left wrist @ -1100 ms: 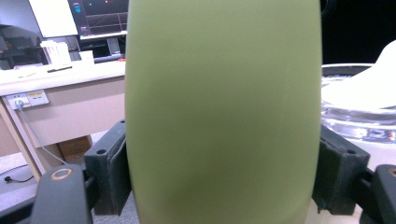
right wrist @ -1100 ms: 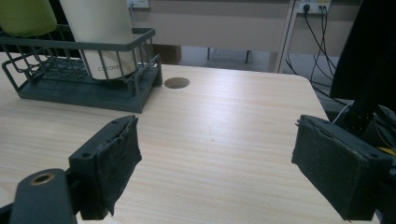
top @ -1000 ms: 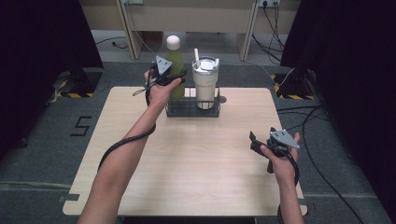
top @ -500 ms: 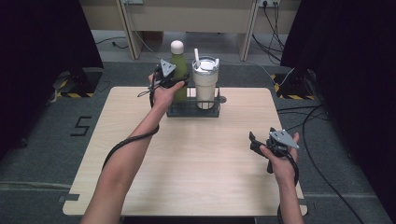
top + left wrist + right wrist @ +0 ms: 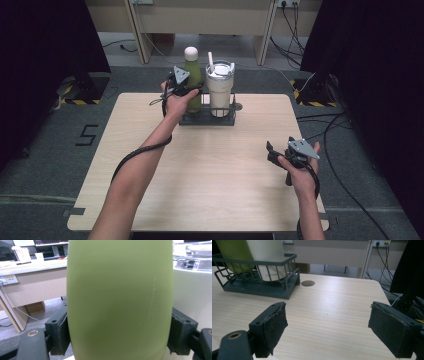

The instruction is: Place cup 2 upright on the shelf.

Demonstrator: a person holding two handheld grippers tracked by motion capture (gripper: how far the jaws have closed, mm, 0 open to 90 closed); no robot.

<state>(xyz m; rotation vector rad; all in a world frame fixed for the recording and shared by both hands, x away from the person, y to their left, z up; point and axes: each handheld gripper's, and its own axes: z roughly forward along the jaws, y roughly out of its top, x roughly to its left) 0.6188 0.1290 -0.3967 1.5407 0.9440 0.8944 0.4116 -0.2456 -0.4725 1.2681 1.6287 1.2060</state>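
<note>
Overhead forward-down view; two low claw-mounted close views, all sharing the green bottle [image 5: 192, 80].

The green bottle [image 5: 120, 300] hides its own base.

A lab or office workroom set up for recording is shown. A plain wooden table [image 5: 210, 170] is placed on grey carpet, with black curtains [image 5: 45, 45] hung on both sides. Yellow-and-black hazard tape [image 5: 75, 101] is stuck to the floor, and loose cables [image 5: 320, 120] are trailed across it. Behind, a beige desk [image 5: 32, 282] with wall sockets [image 5: 7, 279] is seen, and monitors [image 5: 25, 242] are stood on it
</note>
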